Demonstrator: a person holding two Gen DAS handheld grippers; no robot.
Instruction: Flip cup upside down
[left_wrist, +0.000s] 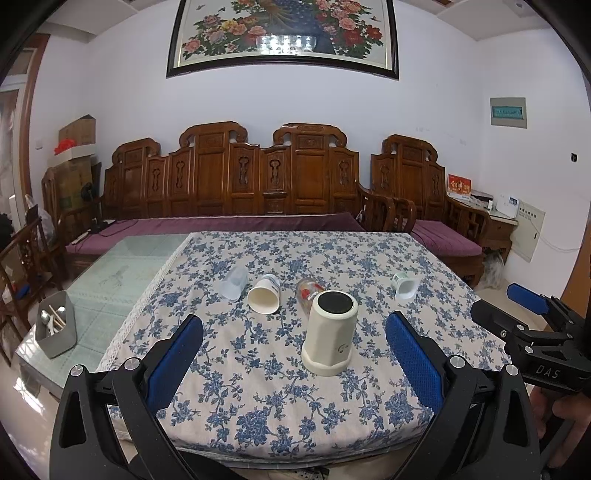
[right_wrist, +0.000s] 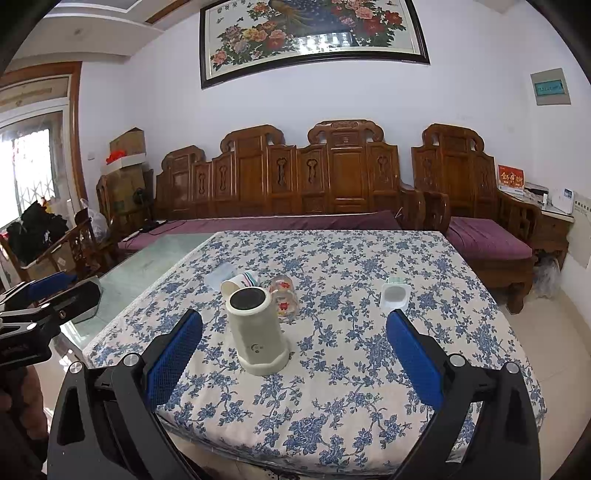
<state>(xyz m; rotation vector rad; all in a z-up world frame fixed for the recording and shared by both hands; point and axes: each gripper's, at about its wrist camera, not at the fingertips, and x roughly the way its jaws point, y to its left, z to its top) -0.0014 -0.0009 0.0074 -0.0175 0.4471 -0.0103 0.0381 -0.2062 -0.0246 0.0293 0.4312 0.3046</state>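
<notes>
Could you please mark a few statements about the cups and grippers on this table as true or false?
1. The cream cup stands on the tablecloth. True.
2. The left gripper is shut on the cream cup. False: it is open, holding nothing.
3. The paper cup lies on its side. True.
4. The right gripper holds the glass. False: it is open; the glass lies on the cloth.
5. The small white cup touches the cream cup. False: it lies apart, to the right.
</notes>
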